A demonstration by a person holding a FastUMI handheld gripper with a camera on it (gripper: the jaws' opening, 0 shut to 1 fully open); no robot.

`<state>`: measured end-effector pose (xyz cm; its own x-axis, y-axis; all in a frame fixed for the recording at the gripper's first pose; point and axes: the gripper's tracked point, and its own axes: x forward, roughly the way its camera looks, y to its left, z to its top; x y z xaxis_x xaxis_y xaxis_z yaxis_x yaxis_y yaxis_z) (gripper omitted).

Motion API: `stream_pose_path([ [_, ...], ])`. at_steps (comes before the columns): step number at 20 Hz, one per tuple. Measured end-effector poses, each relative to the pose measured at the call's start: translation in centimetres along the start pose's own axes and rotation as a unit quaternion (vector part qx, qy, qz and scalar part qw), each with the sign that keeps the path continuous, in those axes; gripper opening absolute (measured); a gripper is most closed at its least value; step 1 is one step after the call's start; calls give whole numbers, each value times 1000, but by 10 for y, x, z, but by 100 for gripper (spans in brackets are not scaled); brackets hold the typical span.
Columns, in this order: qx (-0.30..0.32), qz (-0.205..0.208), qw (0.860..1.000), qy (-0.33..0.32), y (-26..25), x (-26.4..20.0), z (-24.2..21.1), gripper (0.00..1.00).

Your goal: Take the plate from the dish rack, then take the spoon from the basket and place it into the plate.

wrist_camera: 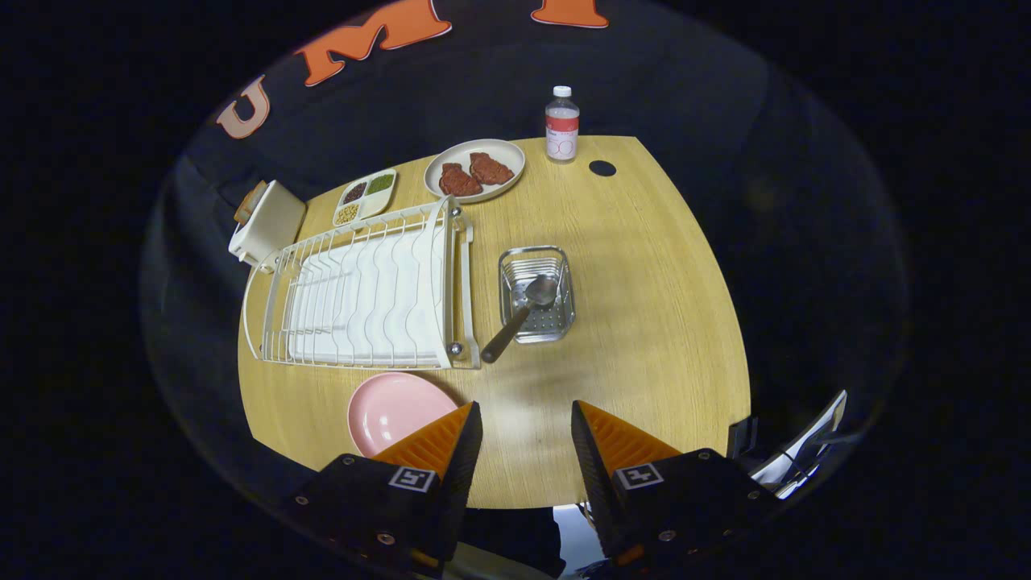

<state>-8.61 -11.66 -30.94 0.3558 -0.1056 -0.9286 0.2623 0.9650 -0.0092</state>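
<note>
Jaws spread, empty; spoon [523, 310] handle slants toward dish rack [370, 294]

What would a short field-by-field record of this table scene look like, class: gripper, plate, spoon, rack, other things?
gripper: open, holding nothing, above the table's near edge
pink plate: flat on the table, in front of the dish rack, beside one finger
spoon: in the basket, handle sticking out over its rim
dish rack: no dishes in it
others: plate of food, bottle
</note>
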Motion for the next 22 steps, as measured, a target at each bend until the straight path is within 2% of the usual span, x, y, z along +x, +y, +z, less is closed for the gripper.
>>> stream_pose_path([
  [3, 9, 18, 1000, -19, 12, -1, 26, 67],
  [6, -12, 29, 997, -75, 25, 7, 42, 68],
  [10, -46, 24, 989, -140, 34, 18, 41, 73],
  [15, -50, 29, 979, -197, 38, 33, 34, 76],
  [20, -73, 22, 963, -260, 29, 55, 29, 76],
  [22, -90, 31, 950, -296, 31, 58, 33, 76],
])
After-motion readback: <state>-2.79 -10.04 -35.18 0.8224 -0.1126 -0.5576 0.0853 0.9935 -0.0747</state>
